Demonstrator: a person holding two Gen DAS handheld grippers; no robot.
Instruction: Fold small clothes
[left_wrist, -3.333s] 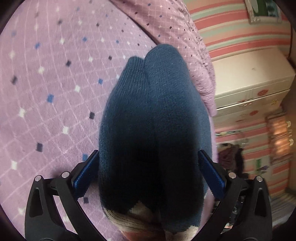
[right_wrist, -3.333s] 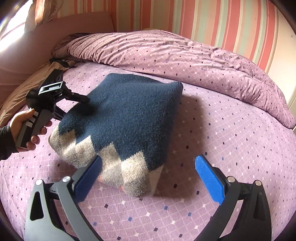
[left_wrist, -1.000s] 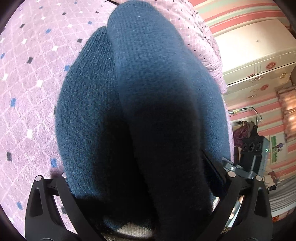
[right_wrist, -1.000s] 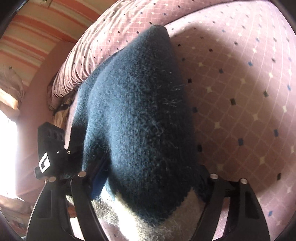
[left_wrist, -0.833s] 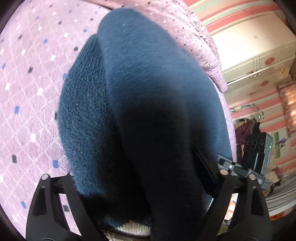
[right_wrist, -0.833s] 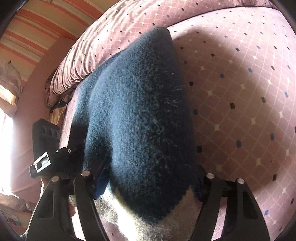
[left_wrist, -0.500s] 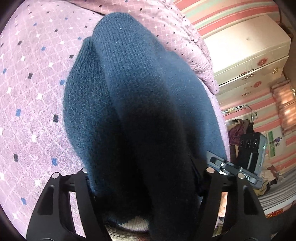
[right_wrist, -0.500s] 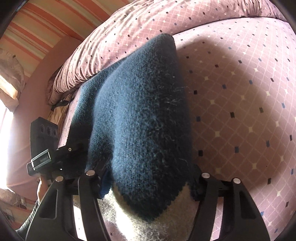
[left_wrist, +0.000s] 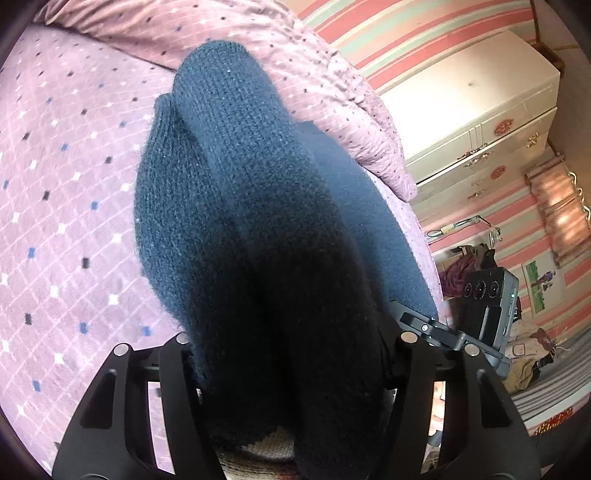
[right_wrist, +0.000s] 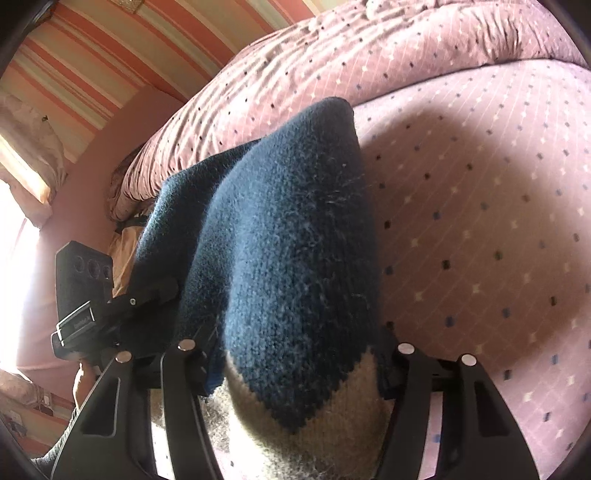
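Knitted navy-blue sweater with a beige zigzag hem (right_wrist: 288, 258) is bunched into a thick folded bundle over the mauve bedspread with small diamond dots (right_wrist: 480, 206), one end in each tool. Left hand-held gripper (left_wrist: 291, 369) has the dark wool filling the gap between its black arms, and its jaws are closing on that wad; the pads themselves are buried in the knit. Right hand-held gripper (right_wrist: 295, 373) sits at the beige-and-navy hem corner, jaws likewise closing, with the thick fold between them.

Main risk, as I judge it, is an uneven hold: each tool seems to have several layers at once, so an inner layer could slide free and let the fold sag or open as the bundle is carried. Fuzzy wool gives under pressure, so a grip that feels firm may be only on the outer loft. If the two ends travel at different rates the bundle would twist and land crooked on the bed. The rumpled matching duvet (left_wrist: 295, 74) lies just beyond the far tip of the sweater, and the wool could drag against it
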